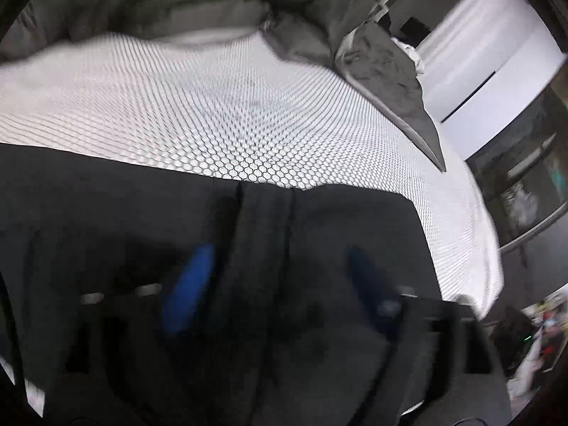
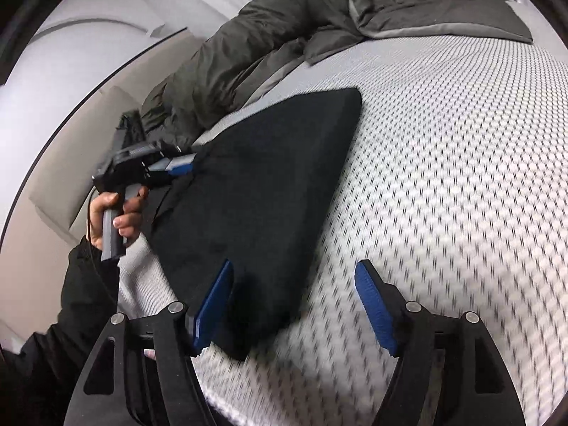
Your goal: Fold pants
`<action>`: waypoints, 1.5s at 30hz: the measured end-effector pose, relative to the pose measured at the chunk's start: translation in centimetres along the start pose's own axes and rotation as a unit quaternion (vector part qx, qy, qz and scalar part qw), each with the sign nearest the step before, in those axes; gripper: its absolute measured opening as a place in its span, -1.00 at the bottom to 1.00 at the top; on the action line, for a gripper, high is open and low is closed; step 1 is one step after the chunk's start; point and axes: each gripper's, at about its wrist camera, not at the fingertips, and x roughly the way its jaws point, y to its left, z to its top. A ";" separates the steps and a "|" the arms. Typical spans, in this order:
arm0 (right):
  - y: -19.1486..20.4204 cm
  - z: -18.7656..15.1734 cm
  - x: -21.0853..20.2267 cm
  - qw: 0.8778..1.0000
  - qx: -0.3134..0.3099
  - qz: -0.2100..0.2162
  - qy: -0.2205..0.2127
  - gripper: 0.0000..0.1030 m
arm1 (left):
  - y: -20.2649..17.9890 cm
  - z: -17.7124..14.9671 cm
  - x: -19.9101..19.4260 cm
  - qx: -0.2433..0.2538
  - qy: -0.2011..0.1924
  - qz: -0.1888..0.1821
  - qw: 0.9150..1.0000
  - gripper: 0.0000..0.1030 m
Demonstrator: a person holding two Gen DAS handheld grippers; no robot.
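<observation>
Black fabric: you have one pair of pants [image 2: 262,191], folded into a flat wedge on one white honeycomb-patterned mattress [image 2: 443,177], with one grey-green duvet [image 2: 248,42] heaped along the far side. Two grippers are in play.

Your right gripper [image 2: 294,305] stands wide open and holds nothing; the near corner of the pants lies between its blue fingers [image 2: 376,312], close against the left one.

Your left gripper [image 1: 280,284] hangs over the pants with its blue fingers [image 1: 191,284] spread apart; the left wrist view is blurred, so you cannot tell whether cloth is caught between them.

Only the right wrist view shows your left hand [image 2: 113,220] on its handle, with that gripper's tip at the far left edge of the pants. Only the left wrist view shows the pants' seam lines [image 1: 241,206] and one grey pillow [image 1: 387,81] at the mattress edge.
</observation>
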 end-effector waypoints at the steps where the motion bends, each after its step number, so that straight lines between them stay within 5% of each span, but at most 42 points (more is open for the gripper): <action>1: 0.2 -0.4 -0.4 1.000 -0.007 0.008 0.004 0.41 | -1.2 -1.3 -0.9 0.014 -0.010 0.007 1.000 0.68; 5: 0.3 -1.3 -0.7 1.000 -0.006 0.017 0.014 0.38 | -6.9 -7.1 -2.9 0.070 -0.025 -0.019 0.997 0.68; 8: 0.7 -1.6 -0.9 1.000 0.021 0.017 -0.001 0.07 | -12.1 -10.2 -1.7 0.144 -0.017 -0.035 0.989 0.68; 12: 0.5 -2.5 -0.2 0.996 0.079 0.042 0.019 -0.14 | -15.2 -12.0 -0.1 0.170 -0.005 -0.049 0.984 0.68; 15: 0.5 -3.4 0.1 0.995 0.094 0.035 0.018 -0.85 | -15.8 -12.1 1.5 0.158 0.003 -0.049 0.986 0.68; 16: 0.4 -3.7 0.0 0.994 0.104 0.038 0.009 -0.90 | -15.6 -12.0 1.7 0.150 0.005 -0.046 0.988 0.68; 22: 3.4 -5.0 -1.8 0.996 0.067 0.058 0.006 -0.91 | -15.4 -11.8 1.6 0.144 0.003 -0.044 0.989 0.68; 25: 4.0 -6.7 0.3 0.996 0.020 0.032 0.078 -0.80 | -16.5 -13.6 1.0 0.191 0.007 -0.036 0.981 0.68; 27: 3.7 -6.5 -1.0 0.997 0.019 0.040 0.059 -0.57 | -17.5 -15.2 0.6 0.212 0.015 -0.039 0.976 0.68; 29: 2.9 -5.7 -3.4 0.999 0.032 0.040 0.007 -0.12 | -19.2 -17.4 0.3 0.242 0.027 -0.056 0.968 0.68; 33: 0.7 -3.7 -3.9 0.996 0.081 0.037 -0.030 -0.12 | -23.0 -22.8 -0.6 0.344 -0.007 -0.047 0.938 0.68; 36: -0.6 -2.2 -2.0 0.994 0.104 0.034 -0.014 -0.12 | -25.1 -26.1 0.3 0.416 -0.036 -0.001 0.909 0.34; 38: -1.1 -1.5 -0.7 0.993 0.111 0.035 -0.006 -0.12 | -25.6 -27.5 1.7 0.450 -0.040 0.047 0.891 -0.29; 40: -1.3 -0.6 0.3 0.993 0.112 0.044 -0.001 -0.12 | -25.1 -27.7 1.8 0.446 -0.060 0.047 0.892 -0.74; 42: -1.2 0.3 1.6 0.993 0.107 0.052 0.006 -0.15 | -24.6 -27.4 1.2 0.437 -0.070 0.034 0.896 -0.84; 44: -1.3 1.0 2.8 0.994 0.099 0.039 0.014 -0.67 | -24.2 -27.4 1.0 0.447 -0.082 0.031 0.890 -0.90; 45: -1.4 1.1 3.4 0.994 0.098 0.035 0.015 -0.74 | -24.0 -27.8 1.0 0.454 -0.090 0.036 0.886 -0.90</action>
